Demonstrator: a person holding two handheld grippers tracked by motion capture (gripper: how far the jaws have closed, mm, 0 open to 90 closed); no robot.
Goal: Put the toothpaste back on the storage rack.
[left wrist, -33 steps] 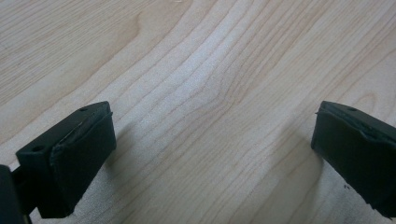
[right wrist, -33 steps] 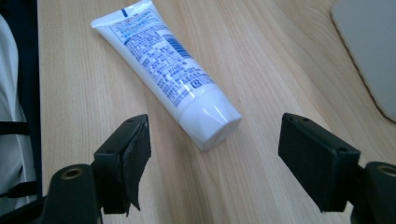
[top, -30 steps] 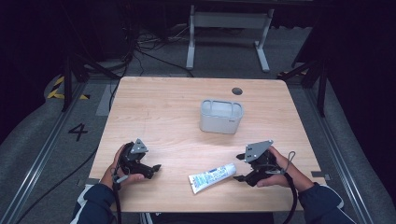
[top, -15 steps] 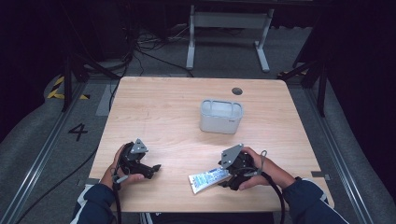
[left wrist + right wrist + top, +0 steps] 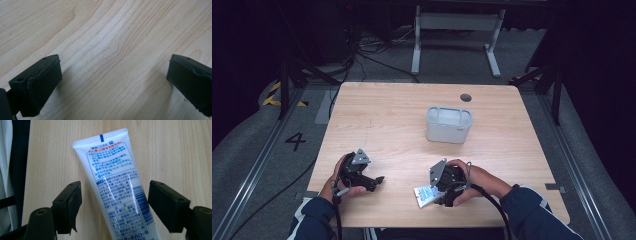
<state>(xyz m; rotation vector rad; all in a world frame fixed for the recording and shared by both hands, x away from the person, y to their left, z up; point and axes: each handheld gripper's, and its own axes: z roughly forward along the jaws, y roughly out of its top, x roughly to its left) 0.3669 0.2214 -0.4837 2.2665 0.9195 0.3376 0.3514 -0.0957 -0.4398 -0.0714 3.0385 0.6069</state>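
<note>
A white tube (image 5: 112, 170) with blue and red print lies flat on the wooden table (image 5: 402, 110), near its front edge. My right gripper (image 5: 115, 200) straddles the tube's lower half, jaws open, with a gap of bare wood on each side of the tube. From the high view the right gripper (image 5: 443, 190) covers most of the tube (image 5: 423, 195), whose flat end sticks out to the left. My left gripper (image 5: 373, 181) rests at the front left, held in a hand. Its jaws stand wide open (image 5: 112, 75) over bare wood.
A grey-white open container (image 5: 449, 125) stands at the table's middle, behind the right gripper. A small dark round hole (image 5: 466, 97) sits near the far edge. Beyond the table are a white metal stand (image 5: 457, 30), cables and dark floor.
My right gripper has moved left along the front of the table and now sits over the tube, covering most of it. The left gripper has stayed put.
</note>
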